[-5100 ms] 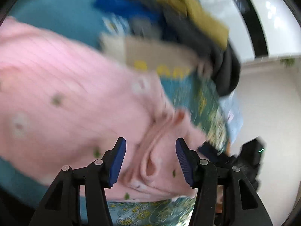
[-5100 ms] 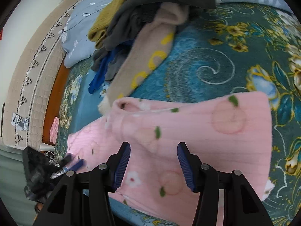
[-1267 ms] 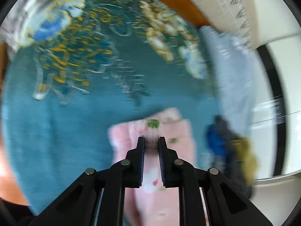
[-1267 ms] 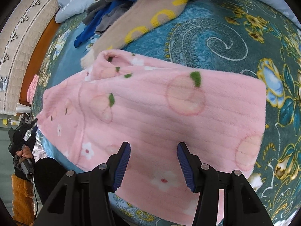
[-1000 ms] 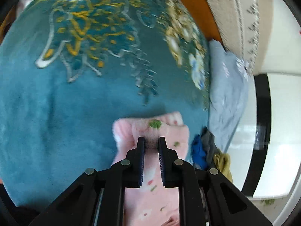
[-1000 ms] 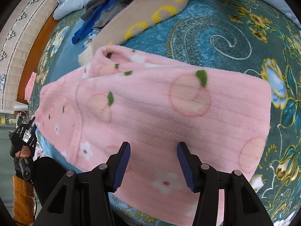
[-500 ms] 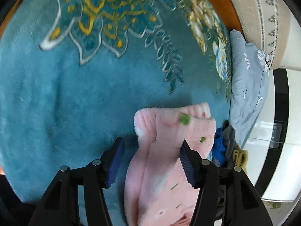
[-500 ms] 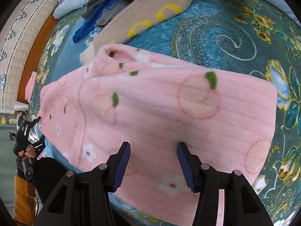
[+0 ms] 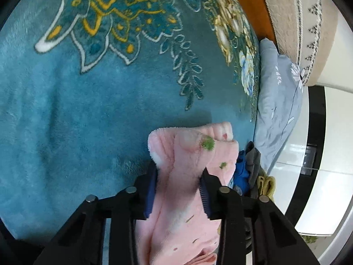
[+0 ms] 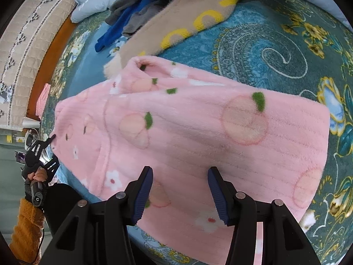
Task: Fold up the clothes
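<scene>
A fluffy pink garment (image 10: pixel 198 132) with peach and flower prints lies spread on the teal patterned blanket (image 10: pixel 275 50). My right gripper (image 10: pixel 179 190) stands open just above its near part, with nothing pinched. In the left wrist view, a bunched corner of the pink garment (image 9: pixel 189 198) fills the gap of my left gripper (image 9: pixel 177 176). Its jaws are closing, and both pads touch the cloth. The right wrist view shows the left gripper (image 10: pixel 42 154) at the garment's far left corner, held by a hand in an orange sleeve.
A pile of clothes (image 10: pixel 154 4) lies at the far side, and a beige garment with yellow rings (image 10: pixel 187 26) reaches down to the pink one. A pale blue pillow (image 9: pixel 275 110) and a padded headboard (image 9: pixel 297 22) lie beyond. The blanket (image 9: pixel 88 110) stretches bare to the left.
My left gripper let go of the garment's thin edge, opened wide, and has narrowed again around a thicker bunch of the cloth. The right gripper has stayed still and open.
</scene>
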`<state>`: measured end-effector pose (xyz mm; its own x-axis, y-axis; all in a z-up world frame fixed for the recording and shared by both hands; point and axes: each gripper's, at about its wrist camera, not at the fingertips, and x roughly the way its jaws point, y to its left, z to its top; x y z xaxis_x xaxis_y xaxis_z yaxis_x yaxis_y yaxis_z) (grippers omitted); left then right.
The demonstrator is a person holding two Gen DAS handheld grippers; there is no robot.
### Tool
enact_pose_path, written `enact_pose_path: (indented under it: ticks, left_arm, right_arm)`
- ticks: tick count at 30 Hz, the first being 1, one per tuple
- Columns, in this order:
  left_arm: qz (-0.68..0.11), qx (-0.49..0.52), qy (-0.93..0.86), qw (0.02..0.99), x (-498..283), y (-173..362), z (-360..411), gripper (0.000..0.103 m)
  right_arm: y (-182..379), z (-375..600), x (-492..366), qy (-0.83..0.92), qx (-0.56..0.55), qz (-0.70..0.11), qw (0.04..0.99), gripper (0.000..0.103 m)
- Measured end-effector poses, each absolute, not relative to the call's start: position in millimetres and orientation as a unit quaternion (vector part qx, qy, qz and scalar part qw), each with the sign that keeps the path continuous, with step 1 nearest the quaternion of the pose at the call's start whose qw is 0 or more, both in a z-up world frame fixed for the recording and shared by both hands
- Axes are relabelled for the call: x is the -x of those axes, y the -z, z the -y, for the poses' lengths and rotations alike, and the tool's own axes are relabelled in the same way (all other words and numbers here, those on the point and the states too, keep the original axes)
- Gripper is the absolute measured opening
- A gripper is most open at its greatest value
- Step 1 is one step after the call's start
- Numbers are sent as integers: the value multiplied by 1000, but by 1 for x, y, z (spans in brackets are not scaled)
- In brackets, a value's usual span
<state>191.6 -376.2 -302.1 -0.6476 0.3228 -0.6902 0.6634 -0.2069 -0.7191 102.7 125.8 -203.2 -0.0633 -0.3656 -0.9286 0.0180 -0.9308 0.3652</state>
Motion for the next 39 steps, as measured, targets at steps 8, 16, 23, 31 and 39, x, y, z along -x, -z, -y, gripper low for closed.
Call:
enact_pose_path:
  ticks: [8, 16, 23, 31, 39]
  left_arm:
    - [-507, -395, 763, 72, -165, 221, 331, 24]
    - [-388, -360, 844, -91, -128, 111, 225, 24]
    - [-324, -380, 830, -248, -122, 96, 86, 24]
    - [-174, -465, 801, -335, -145, 128, -30, 24]
    - [-100, -539, 760, -349, -163, 180, -80, 24]
  right_arm:
    - [202, -137, -105, 725, -659, 148, 131, 56]
    - [190, -158, -105, 747, -633, 169, 118, 56]
    - [176, -200, -104, 770, -602, 201, 69, 56]
    - [179, -258, -108, 766, -582, 272, 15, 56]
    - [195, -280, -116, 751, -576, 321, -3, 56]
